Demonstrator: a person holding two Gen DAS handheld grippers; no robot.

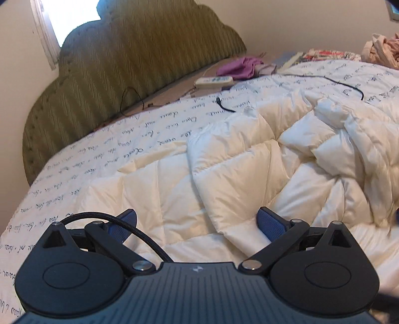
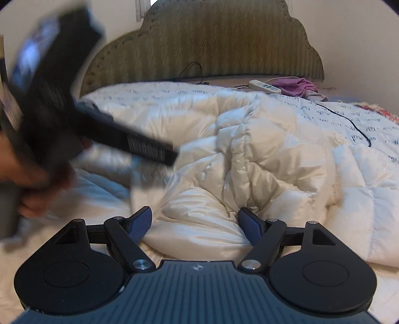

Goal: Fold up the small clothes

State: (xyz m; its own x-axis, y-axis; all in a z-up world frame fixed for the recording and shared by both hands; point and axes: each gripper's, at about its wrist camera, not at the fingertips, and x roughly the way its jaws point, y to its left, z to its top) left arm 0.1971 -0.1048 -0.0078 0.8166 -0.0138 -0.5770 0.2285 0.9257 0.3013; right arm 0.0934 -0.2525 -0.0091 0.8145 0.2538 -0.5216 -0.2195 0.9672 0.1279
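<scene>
My left gripper [image 1: 197, 221] is open and empty, held over a rumpled white duvet [image 1: 249, 159] on a bed. My right gripper [image 2: 195, 221] is open and empty too, low over the same duvet [image 2: 249, 154]. The left gripper's body [image 2: 49, 99] shows blurred at the left of the right wrist view, with the person's hand [image 2: 27, 189] on its handle. A purple garment [image 1: 237, 66] lies by the headboard, far from both grippers; it also shows in the right wrist view [image 2: 296, 86]. A heap of pinkish clothes [image 1: 381, 49] sits at the far right.
A green padded headboard [image 1: 129, 62] stands behind the bed. A white power strip [image 1: 214, 81] and a black cable [image 1: 349, 86] lie on the script-printed sheet [image 1: 99, 154]. A window [image 1: 72, 15] is at upper left. Books or papers [image 1: 321, 54] lie beyond the bed.
</scene>
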